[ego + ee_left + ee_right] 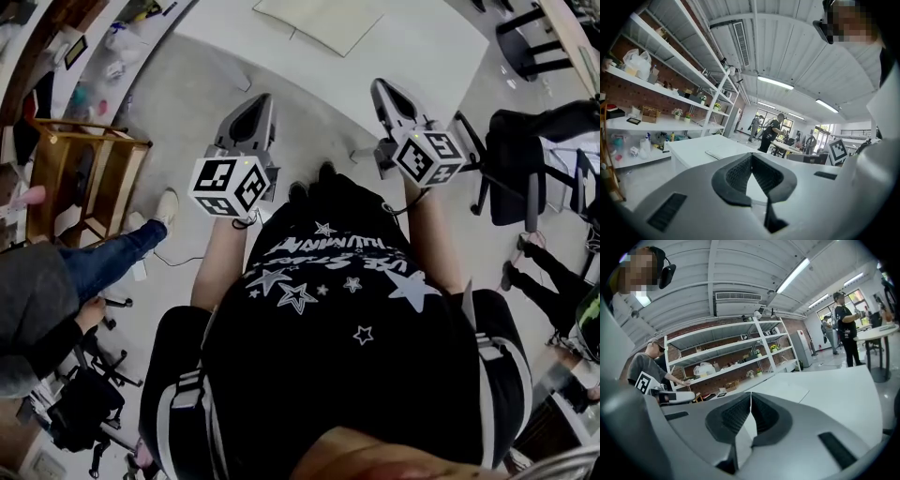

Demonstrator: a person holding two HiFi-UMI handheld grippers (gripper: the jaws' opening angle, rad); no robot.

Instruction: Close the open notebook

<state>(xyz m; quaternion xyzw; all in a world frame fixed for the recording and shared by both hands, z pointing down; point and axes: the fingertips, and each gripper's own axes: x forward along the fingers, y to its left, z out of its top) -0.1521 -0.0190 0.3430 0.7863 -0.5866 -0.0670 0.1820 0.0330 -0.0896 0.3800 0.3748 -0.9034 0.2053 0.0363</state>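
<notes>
The notebook lies flat, pale and spread on the white table, at the top of the head view. It also shows as a thin pale slab on the table, as the notebook in the left gripper view and the notebook in the right gripper view. My left gripper and right gripper are held side by side over the floor, short of the table's near edge and pointing toward it. The left gripper has its pads meeting at the tips, empty. The right gripper is shut the same way, holding nothing.
A wooden rack and a seated person's leg in jeans are at the left. Black chairs stand to the right of the table. White wall shelves run along the left side, and people stand at far tables.
</notes>
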